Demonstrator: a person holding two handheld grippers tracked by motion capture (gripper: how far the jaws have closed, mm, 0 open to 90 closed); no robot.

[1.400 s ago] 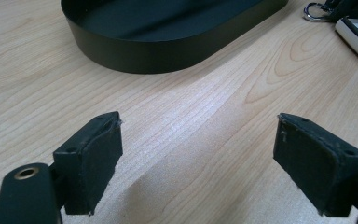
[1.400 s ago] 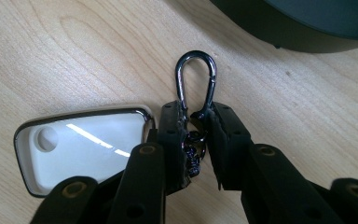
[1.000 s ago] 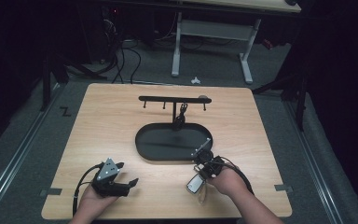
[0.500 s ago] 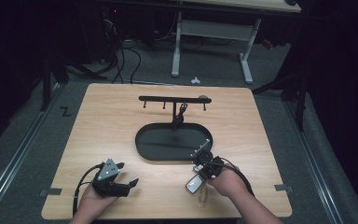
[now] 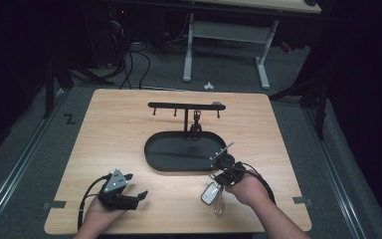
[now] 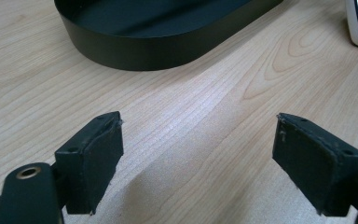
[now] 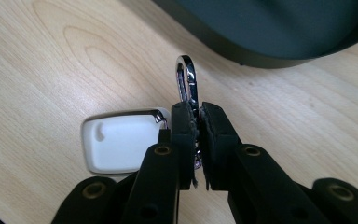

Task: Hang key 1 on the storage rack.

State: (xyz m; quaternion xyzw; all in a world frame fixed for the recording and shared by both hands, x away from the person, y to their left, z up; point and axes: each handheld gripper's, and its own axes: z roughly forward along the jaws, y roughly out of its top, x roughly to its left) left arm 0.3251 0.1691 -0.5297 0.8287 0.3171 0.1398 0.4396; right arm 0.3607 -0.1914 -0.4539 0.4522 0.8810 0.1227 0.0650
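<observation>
The silver carabiner clip point(image 7: 186, 79), joined to a white tag point(image 7: 121, 140) lying on the bench point(image 5: 129, 129) just beside the black tray point(image 5: 179, 162), is pinched in the right tongs point(image 7: 196, 116), while the left tongs point(image 6: 198, 154) gape wide over bare wood.

So the thing in play was a silver carabiner clip point(image 7: 187, 81), shiny metal, with a small white rounded-rectangle tag point(image 7: 121, 140) hanging off it; the tag had a chrome edge along its top and a little slot near one corner; it lay flat on the wood; the clip stuck out past the tag toward the black tray, pinched on its lower part, tip free; in the high view the tag point(image 5: 210, 193) sat near the right front of the table.
</observation>
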